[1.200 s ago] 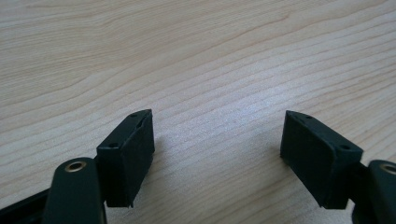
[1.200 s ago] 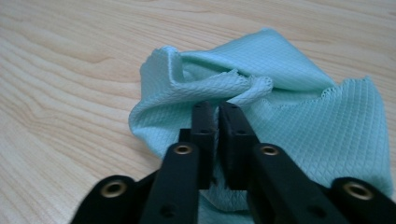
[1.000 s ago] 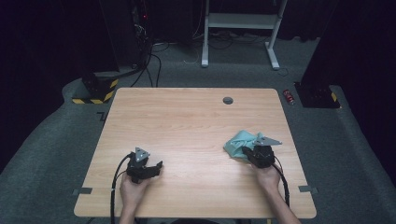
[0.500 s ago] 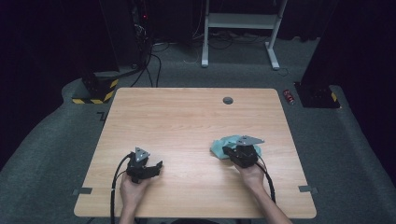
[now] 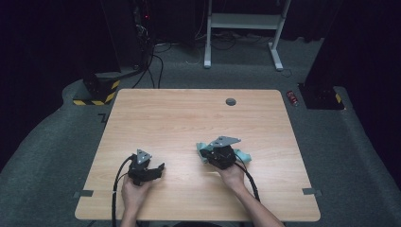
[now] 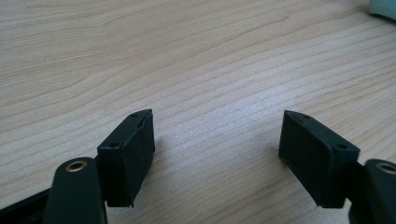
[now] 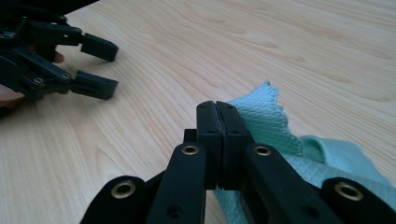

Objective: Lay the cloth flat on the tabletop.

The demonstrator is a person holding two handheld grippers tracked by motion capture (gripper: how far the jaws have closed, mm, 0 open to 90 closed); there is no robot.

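1. High view: our left gripper lies low in the lower left of the frame, held by our left hand, its jaws pointing toward the right of the picture and spread wide with bare wood between them.
2. Our right gripper sits just right of the frame's centre, in our right hand, the forearm coming up from the bottom edge at a slant.
3. Right gripper view: its jaws are pressed flat together and pinch the edge of a light green cloth, which bunches on the wood at the lower right of that frame.
4. In the high view the cloth peeks out on both sides of the right gripper, lying on the table in its lower middle part.
5. Left gripper view shows a corner of the cloth at the upper right, well apart from the open jaws.
6. A small dark round fitting sits near the table's far edge, well away from both grippers.
7. Between the two grippers the wood is bare, and the upper half of the table lies open; both hands are near the bottom edge.
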